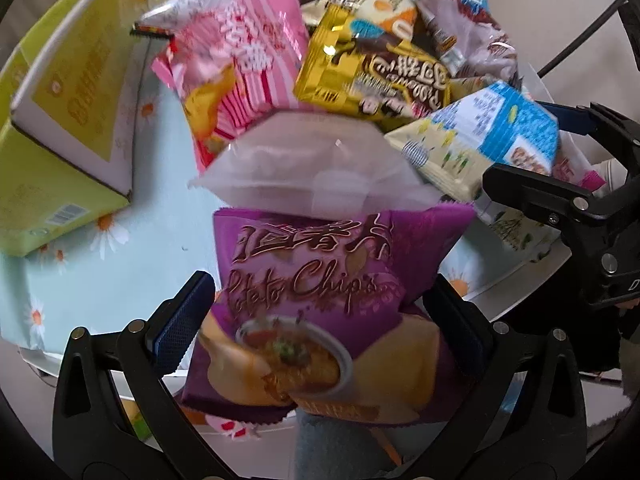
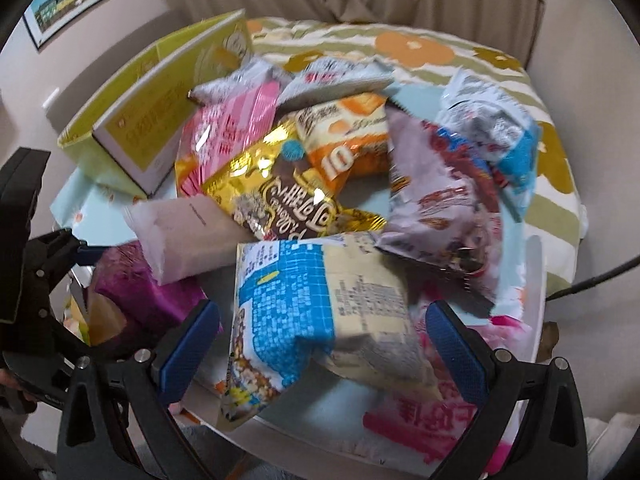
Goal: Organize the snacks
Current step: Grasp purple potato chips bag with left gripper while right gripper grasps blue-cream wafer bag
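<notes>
Left to right. Yellow-green box (image 1: 60, 128) lies far left on the desk (image 1: 160, 216), which carries a pale blue daisy-print cloth; the same box (image 2: 148, 112) shows at upper left in the right wrist view.

Left gripper (image 1: 320, 320): jaws wide apart, one blue pad on each side of the purple potato chips bag (image 1: 320, 300). Contact between pads and bag cannot be told, the bag is blurred there. The purple bag sits at the near edge of the snack pile, its lower end over the desk edge. A pale white packet (image 1: 316, 172) lies just behind, overlapping the bag's top edge.

Behind that, the pile: pink striped bag (image 1: 248, 60), gold chocolate bag (image 1: 376, 76) touching its right side, blue-and-cream bag (image 1: 488, 140) further right, greyish-lilac bag (image 1: 468, 20) at top right. All overlap, tilted.

Right gripper (image 2: 324, 348): jaws open wide, straddling the blue-and-cream bag (image 2: 316, 312), which lies tilted at the near desk edge; grip not confirmed. To its left the purple bag (image 2: 136, 292) and the left gripper's black frame. Orange "10" bag (image 2: 344, 140) at pile centre-back, lilac bag (image 2: 440, 200) on the right, pink wrapper (image 2: 452, 412) at bottom right under the right finger (image 2: 460, 344).
</notes>
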A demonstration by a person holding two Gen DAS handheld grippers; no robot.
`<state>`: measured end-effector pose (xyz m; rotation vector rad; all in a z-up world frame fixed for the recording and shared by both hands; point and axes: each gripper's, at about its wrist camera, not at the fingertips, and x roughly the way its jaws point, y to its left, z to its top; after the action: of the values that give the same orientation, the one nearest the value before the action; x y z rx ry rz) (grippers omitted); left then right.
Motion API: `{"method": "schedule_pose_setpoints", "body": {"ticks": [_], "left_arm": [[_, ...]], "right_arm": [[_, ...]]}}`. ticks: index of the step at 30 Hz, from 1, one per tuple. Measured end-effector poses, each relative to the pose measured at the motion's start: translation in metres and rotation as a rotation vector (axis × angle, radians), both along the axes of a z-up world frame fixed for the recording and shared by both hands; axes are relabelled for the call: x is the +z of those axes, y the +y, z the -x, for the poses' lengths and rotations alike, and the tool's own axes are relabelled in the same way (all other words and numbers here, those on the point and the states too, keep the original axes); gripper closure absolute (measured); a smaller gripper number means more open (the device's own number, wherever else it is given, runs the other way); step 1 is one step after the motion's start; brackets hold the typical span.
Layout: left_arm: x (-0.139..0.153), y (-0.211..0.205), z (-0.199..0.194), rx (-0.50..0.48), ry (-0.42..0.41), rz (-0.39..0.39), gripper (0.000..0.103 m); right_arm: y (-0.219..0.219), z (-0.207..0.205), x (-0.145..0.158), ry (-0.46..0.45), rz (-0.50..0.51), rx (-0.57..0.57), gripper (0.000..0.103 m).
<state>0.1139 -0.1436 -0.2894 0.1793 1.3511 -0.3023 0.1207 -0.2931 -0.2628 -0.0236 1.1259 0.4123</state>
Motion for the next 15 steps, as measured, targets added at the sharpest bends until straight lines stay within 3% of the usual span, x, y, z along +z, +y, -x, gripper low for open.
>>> {"method": "schedule_pose_setpoints", "body": {"ticks": [13,15], "left_arm": [[-0.011,0.019,-0.011,0.056,0.035,0.104,0.016],[-0.012,0.021,-0.007,0.061,0.034,0.109,0.017]], "right_arm": [[0.017,-0.013,-0.024,0.056,0.03,0.047,0.0],[0.019,-0.012,-0.024,0.054,0.032,0.054,0.009]]}}
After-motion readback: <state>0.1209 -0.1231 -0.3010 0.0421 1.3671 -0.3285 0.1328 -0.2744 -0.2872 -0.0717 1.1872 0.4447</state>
